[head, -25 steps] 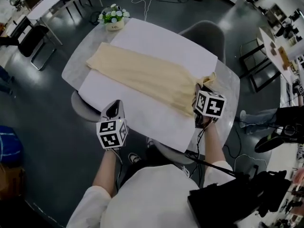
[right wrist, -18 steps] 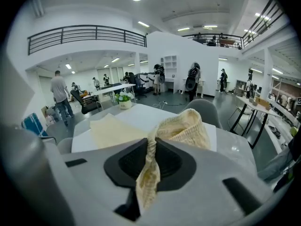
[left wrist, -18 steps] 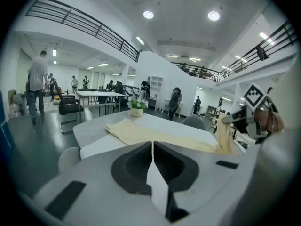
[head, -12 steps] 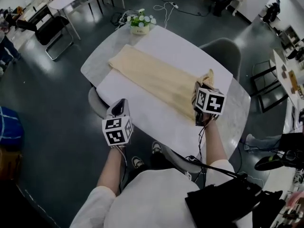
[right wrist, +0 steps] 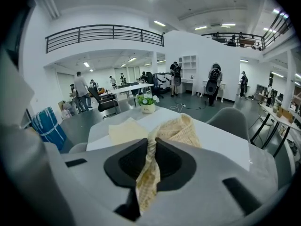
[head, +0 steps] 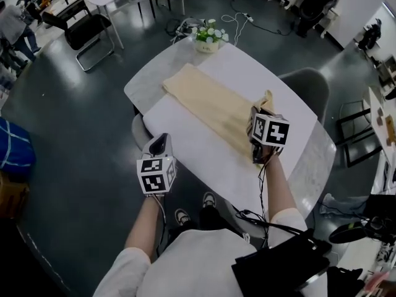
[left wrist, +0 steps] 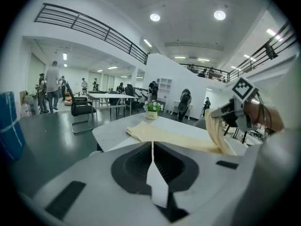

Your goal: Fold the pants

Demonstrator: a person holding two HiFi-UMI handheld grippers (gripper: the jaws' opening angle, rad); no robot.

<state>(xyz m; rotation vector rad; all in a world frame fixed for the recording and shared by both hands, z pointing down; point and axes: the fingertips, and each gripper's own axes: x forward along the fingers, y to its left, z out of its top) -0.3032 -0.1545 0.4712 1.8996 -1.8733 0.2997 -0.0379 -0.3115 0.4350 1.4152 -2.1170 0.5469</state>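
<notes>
Green potted plant (head: 209,37) (beyond pants (head: 213,107))

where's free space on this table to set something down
Bare: the sheet strip between the pants and the near-left edge, the sheet beyond the pants toward the grey chair, and the grey right end of the table. Crowded by the flower pot and where the right gripper holds the pants.

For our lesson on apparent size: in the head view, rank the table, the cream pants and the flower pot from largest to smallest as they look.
1. table
2. cream pants
3. flower pot, farthest from the camera, so it may look smaller than it is
</notes>
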